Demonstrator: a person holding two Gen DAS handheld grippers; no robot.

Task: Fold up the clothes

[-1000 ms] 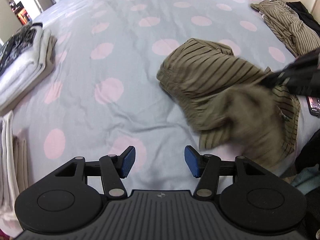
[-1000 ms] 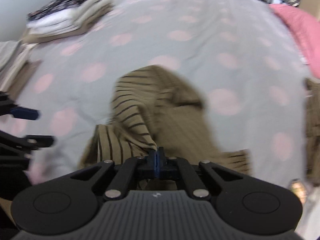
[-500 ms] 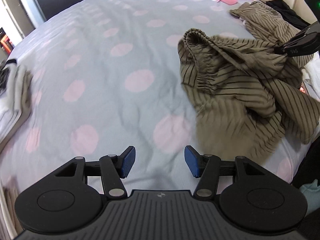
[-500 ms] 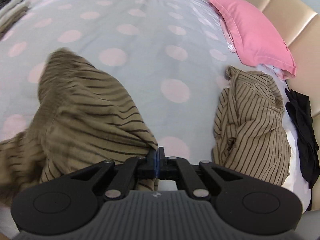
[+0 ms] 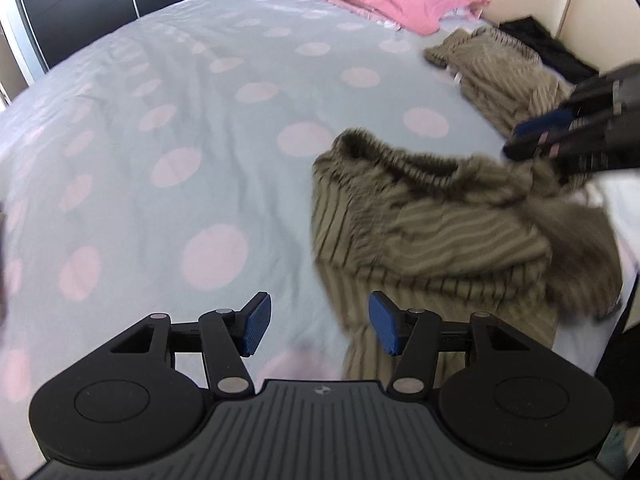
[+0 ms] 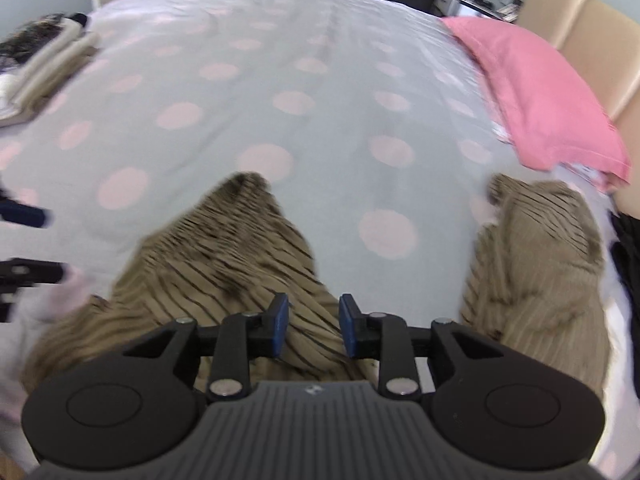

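Observation:
An olive striped garment (image 5: 432, 232) lies crumpled on the dotted bedspread (image 5: 200, 120), blurred by motion. It also shows in the right wrist view (image 6: 224, 256). My left gripper (image 5: 316, 328) is open and empty, just left of the garment's near edge. My right gripper (image 6: 312, 330) is open just above the garment, with nothing between its blue pads. It shows at the right in the left wrist view (image 5: 540, 136). A second olive striped garment (image 6: 536, 264) lies further right, seen also in the left wrist view (image 5: 500, 72).
A pink pillow (image 6: 536, 92) lies at the head of the bed by a beige headboard (image 6: 592, 36). A stack of folded clothes (image 6: 44, 64) sits at the far left. A black garment (image 5: 548, 48) lies by the headboard.
My right gripper has opened and let go of the striped garment, which has dropped onto the bed. Both views have swung; the left gripper stays open.

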